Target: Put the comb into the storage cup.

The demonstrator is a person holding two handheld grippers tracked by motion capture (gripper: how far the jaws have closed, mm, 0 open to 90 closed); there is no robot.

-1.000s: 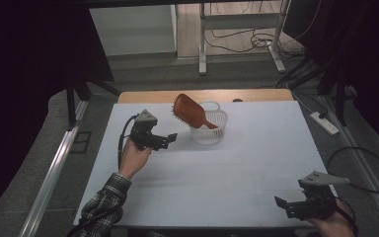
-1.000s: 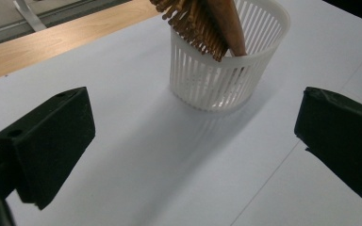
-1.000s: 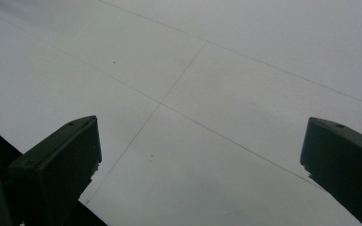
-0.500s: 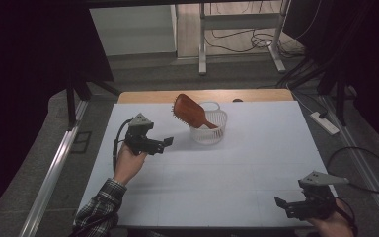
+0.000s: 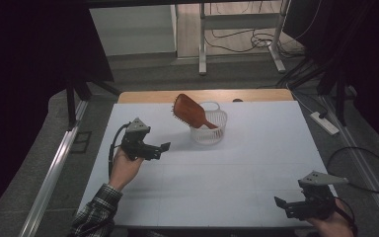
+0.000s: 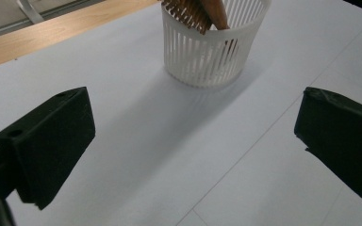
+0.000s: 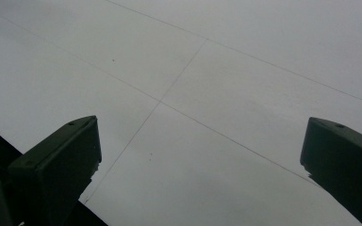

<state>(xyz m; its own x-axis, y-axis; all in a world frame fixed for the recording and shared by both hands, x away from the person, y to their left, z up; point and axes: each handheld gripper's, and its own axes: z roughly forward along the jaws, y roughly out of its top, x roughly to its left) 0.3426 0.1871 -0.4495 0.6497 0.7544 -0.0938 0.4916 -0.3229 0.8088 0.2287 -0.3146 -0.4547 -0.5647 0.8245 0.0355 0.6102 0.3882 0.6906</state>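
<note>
Overhead, your left gripper (image 5: 162, 147) hovers wide open, left of the white slatted basket (image 5: 208, 134), where a reddish-brown hairbrush (image 5: 187, 110) leans, head up. Your right gripper (image 5: 282, 205) sits near the table's (image 5: 237, 173) front edge. Along the left jaws, bristles poke over the rim. Along the right, spread jaws frame bare tabletop.

Reddish-brown hairbrush (image 5: 190, 110), white slatted basket (image 5: 208, 134), white table (image 5: 237, 173), black claws.
</note>
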